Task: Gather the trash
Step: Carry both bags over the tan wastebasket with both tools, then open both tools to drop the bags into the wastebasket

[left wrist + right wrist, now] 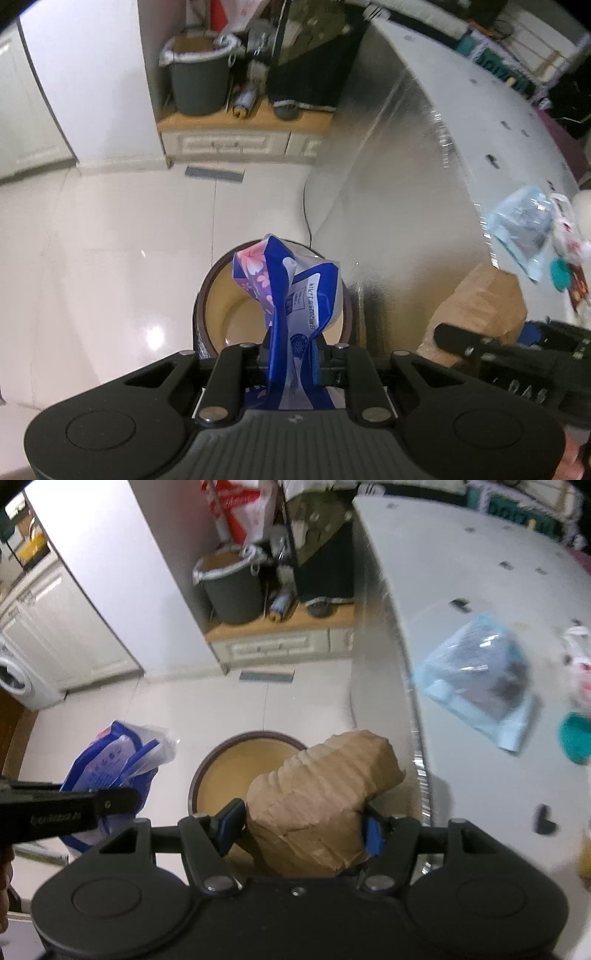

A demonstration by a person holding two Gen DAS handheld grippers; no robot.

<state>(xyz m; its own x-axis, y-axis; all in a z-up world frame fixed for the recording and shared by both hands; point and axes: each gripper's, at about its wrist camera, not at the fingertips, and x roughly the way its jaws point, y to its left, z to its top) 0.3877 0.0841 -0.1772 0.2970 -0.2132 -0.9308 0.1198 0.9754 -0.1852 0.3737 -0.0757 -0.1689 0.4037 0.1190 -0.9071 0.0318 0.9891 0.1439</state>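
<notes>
Basically both loads hang over the bin [207, 775], so the drop turns on how well each one sits above the opening. L gripper [291, 363] has its jaws clamped on a blue wrapper [291, 291] (flower print, crumpled, some text on it), and the wrapper sticks forward along the fingers, long axis pointing straight at the bin mouth. From the left wrist view the bin [218, 295] lies right ahead and below, wrapper tip overlapping the rim's far side, so a release there prob lands inside. R gripper [301, 830] is closed on a wad of brown paper [321, 775], bulky, ribbed texture, blue pads pressed into both flanks. In the right wrist view the wad covers the right part of the opening and reaches past the rim toward the table [461, 590] edge, so it's less centred than the wrapper; I'd judge it wants a nudge left before letting go. Same view shows the L gripper [70, 812] off to the left with the wrapper [110, 760], seemingly outside the rim from that angle, which disagrees w/ the other cam, so can't tell exactly which load is better placed. More trash waits on the table: a light blue bag [476, 675] and a teal lid [576, 738], well apart from both grippers. Neither load touches the bin as far as I can see.
</notes>
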